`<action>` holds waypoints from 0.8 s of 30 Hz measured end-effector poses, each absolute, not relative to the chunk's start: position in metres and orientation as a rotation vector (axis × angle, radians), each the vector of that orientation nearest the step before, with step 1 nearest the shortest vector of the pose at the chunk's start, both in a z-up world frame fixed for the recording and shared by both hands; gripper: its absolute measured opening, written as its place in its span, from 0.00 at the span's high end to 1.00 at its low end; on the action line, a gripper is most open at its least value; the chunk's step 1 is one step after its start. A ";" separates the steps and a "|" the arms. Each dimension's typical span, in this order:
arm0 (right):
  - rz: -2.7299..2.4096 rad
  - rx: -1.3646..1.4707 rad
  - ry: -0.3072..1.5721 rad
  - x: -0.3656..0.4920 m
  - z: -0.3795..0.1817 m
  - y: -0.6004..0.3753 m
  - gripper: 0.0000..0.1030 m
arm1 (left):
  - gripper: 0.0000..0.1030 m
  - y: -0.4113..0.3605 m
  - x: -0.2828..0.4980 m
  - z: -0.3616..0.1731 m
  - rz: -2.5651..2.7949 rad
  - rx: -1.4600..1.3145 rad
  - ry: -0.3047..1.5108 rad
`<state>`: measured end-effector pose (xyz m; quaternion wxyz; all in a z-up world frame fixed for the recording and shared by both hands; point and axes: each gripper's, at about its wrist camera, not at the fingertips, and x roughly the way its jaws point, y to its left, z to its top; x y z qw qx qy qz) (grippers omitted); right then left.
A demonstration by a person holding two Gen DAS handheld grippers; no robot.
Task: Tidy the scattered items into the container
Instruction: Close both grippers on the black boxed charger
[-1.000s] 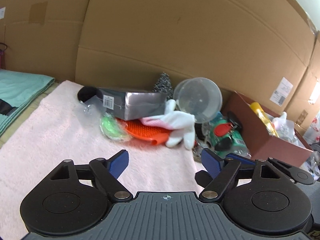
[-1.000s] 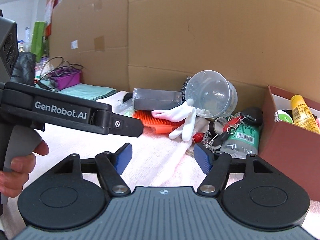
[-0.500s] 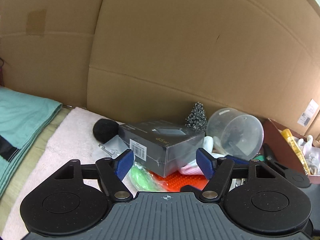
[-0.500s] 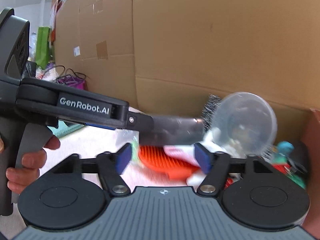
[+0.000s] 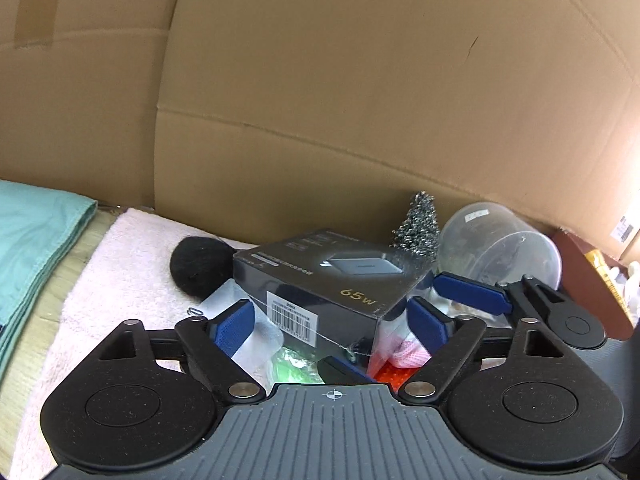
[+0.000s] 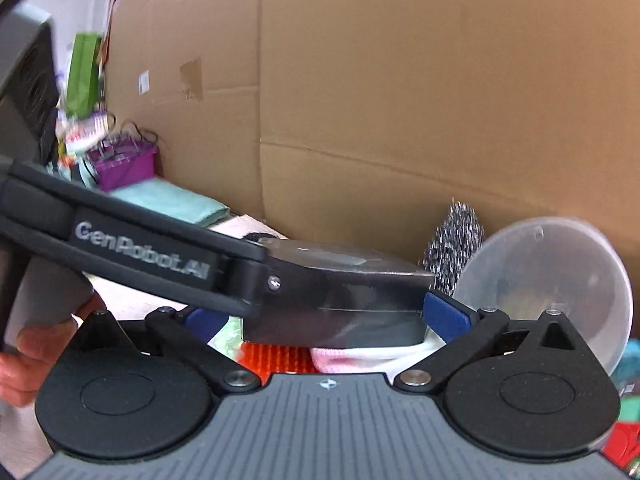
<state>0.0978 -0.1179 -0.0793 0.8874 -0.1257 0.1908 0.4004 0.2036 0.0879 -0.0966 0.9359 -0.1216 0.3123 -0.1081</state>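
Both tongs, left tongs (image 5: 330, 322) and right tongs (image 6: 324, 318), are spread wide and bracketing the dark grey shrink-wrapped cardboard box (image 5: 320, 280), gripping nothing yet. The box is sitting on the pile; the brown container (image 5: 588, 276) is lying right. Most items seem untidied. The box reads "65w" plus barcode; the left tool reads "GenRobot.AI".

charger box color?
Dark grey charger box with gold "65w" print and a white barcode label; clearest in the left wrist view.
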 end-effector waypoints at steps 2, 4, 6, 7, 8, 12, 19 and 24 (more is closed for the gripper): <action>0.810 -0.272 0.397 0.097 -0.081 -0.116 0.00 | 0.12 0.090 0.208 -0.099 -0.219 -0.242 0.649; 0.794 -0.282 0.396 0.095 -0.082 -0.113 0.00 | 0.17 0.096 0.210 -0.099 -0.246 -0.263 0.665; 0.784 -0.285 0.383 0.093 -0.084 -0.116 0.03 | 0.23 0.098 0.210 -0.098 -0.272 -0.277 0.684; 0.784 -0.285 0.377 0.092 -0.084 -0.119 0.05 | 0.24 0.097 0.211 -0.098 -0.274 -0.264 0.690; 0.789 -0.273 0.380 0.093 -0.084 -0.122 0.07 | 0.28 0.094 0.212 -0.098 -0.277 -0.246 0.696; 0.807 -0.218 0.426 0.095 -0.082 -0.136 0.24 | 0.25 0.080 0.208 -0.101 -0.315 -0.228 0.710; 0.829 -0.101 0.485 0.101 -0.078 -0.171 0.54 | 0.16 0.085 0.189 -0.087 -0.270 -0.181 0.612; 0.815 -0.100 0.472 0.095 -0.080 -0.173 0.54 | 0.14 0.103 0.210 -0.091 -0.244 -0.240 0.616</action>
